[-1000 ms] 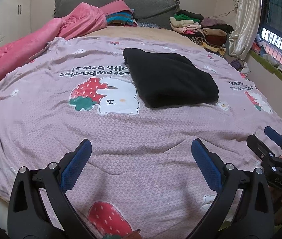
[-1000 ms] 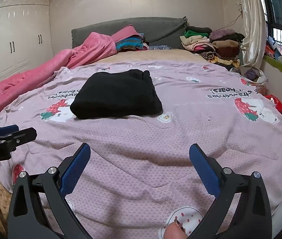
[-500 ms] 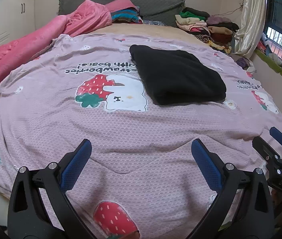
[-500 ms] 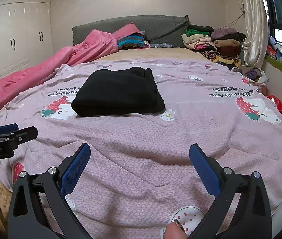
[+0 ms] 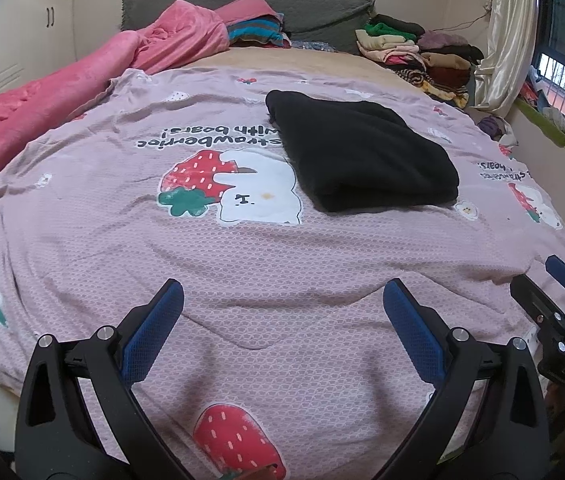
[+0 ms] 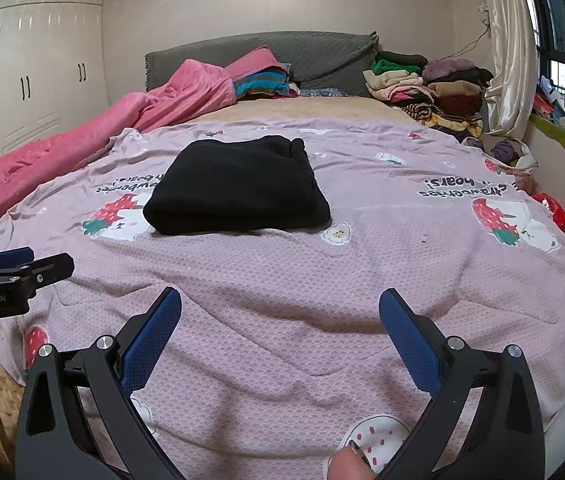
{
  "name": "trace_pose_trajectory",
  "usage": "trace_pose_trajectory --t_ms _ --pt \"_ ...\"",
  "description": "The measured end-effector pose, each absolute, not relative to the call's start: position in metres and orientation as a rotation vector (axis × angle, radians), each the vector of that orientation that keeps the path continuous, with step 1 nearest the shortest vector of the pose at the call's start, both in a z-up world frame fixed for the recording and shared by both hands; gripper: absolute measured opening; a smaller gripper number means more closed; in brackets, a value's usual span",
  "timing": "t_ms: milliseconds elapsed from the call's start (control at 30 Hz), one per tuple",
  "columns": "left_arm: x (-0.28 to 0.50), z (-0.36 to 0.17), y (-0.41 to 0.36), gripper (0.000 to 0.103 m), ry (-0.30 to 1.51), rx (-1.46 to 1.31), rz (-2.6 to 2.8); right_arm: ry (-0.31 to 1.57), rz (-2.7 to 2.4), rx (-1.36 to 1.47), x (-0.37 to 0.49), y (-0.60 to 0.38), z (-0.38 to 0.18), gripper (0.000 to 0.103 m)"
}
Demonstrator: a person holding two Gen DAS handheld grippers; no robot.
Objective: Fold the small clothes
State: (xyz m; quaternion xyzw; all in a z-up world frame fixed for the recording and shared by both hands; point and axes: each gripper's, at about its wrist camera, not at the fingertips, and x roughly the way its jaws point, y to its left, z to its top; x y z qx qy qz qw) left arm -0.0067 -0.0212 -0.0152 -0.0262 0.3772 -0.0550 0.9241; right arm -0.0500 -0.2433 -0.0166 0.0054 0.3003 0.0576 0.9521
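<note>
Left gripper [image 5: 282, 308] wide open, empty; right gripper [image 6: 280, 316] same; folded black garment [image 5: 362, 160] well apart.

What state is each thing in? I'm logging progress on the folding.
Black garment: folded, lying flat on the bedspread.
Left gripper: open, empty.
Right gripper: open, empty.
Pink blanket: bunched along the bed's side.
Clothes pile: stacked by the headboard.

Folded black garment [image 5: 362, 156] on quilt [image 5: 242, 264]

Bed [image 5: 274, 60], strawberry quilt [image 5: 162, 248], folded black garment [image 5: 362, 156], pink blanket [image 5: 62, 92]
</note>
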Motion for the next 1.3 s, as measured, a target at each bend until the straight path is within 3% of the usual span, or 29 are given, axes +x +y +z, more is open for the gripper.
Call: trace_pose_trajectory --t_ms 1067,1300 --pt "-0.006 -0.016 -0.013 0.094 0.79 -0.076 -0.096 0.609 0.072 0.037 -0.05 -0.251 -0.014 0.099" --pt "0.008 -0.029 0.037 0.094 0.827 -0.177 0.032 0.593 -0.246 0.201 -0.063 -0.335 -0.007 0.099"
